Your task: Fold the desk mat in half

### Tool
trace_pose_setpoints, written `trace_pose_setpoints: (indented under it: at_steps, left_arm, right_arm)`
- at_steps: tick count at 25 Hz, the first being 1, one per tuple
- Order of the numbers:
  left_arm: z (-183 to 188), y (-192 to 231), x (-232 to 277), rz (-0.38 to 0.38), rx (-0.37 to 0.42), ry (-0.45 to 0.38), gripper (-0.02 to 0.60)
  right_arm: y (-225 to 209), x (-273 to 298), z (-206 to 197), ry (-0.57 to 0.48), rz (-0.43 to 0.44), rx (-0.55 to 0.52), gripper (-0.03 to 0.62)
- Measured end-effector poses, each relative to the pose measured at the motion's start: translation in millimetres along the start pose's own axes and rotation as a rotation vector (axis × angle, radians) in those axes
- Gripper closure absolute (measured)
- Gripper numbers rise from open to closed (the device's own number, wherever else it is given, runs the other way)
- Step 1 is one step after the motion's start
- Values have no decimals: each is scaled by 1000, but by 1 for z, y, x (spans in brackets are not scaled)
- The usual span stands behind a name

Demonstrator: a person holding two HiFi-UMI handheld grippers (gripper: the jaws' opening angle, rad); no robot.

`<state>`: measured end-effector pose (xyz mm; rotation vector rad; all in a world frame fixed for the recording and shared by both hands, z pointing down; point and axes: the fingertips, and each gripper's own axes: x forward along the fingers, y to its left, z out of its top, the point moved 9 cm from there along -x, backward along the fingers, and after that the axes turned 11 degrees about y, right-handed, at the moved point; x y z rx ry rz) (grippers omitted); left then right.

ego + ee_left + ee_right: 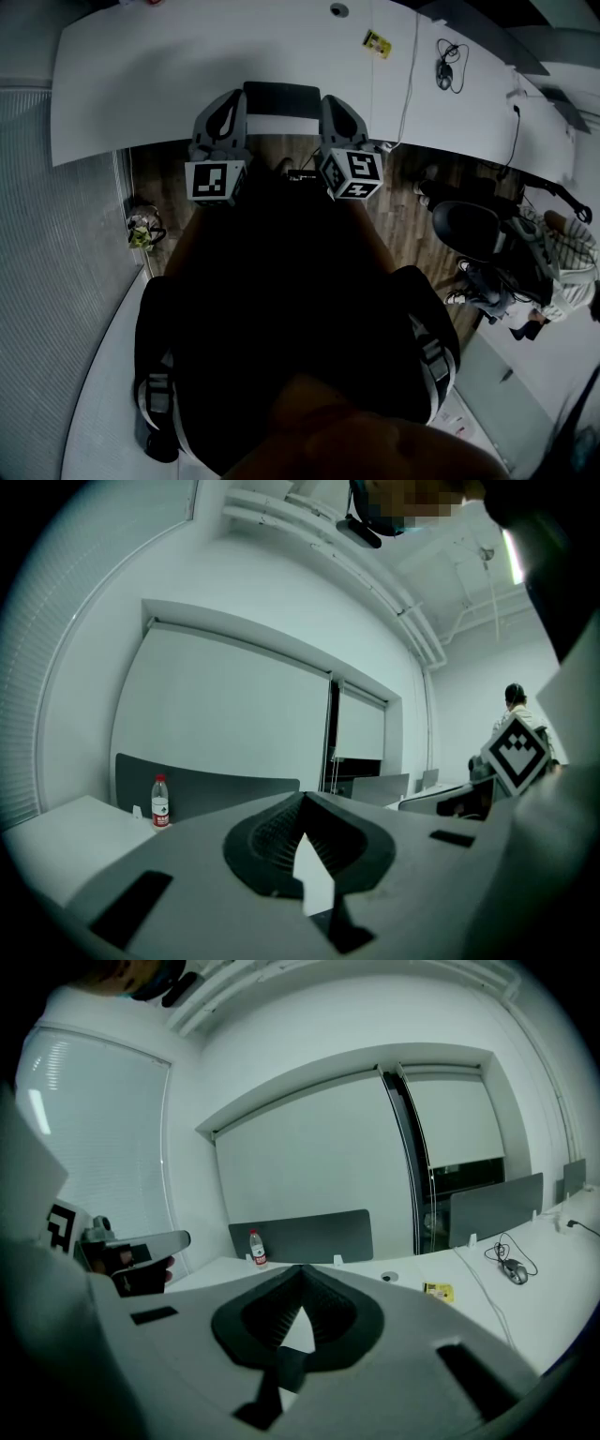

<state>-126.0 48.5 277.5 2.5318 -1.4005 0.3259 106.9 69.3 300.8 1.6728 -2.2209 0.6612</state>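
A dark flat rectangle, apparently the desk mat (281, 97), lies on the white desk (141, 84) just in from its near edge. In the head view my left gripper (230, 97) stands at the mat's left side and my right gripper (330, 101) at its right side, both pointing away from me. In the left gripper view the left gripper (305, 797) is shut with nothing between its pads. The right gripper (302, 1269) is likewise shut and empty. Neither gripper view shows the mat.
A mouse (445, 75) with its cable and a yellow card (377, 43) lie on the desk's right part. A water bottle (160, 802) stands at the far left before a grey partition (225, 794). An office chair (473, 230) and a seated person (562, 253) are to the right.
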Motion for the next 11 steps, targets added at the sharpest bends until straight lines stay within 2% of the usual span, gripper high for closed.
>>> trace_pose_setpoints:
  at_steps: [11]
  left_arm:
    - [-7,-5,-3,-6,-11,1,577]
  right_arm:
    - [-8,-5,-9,3,-2,7,594]
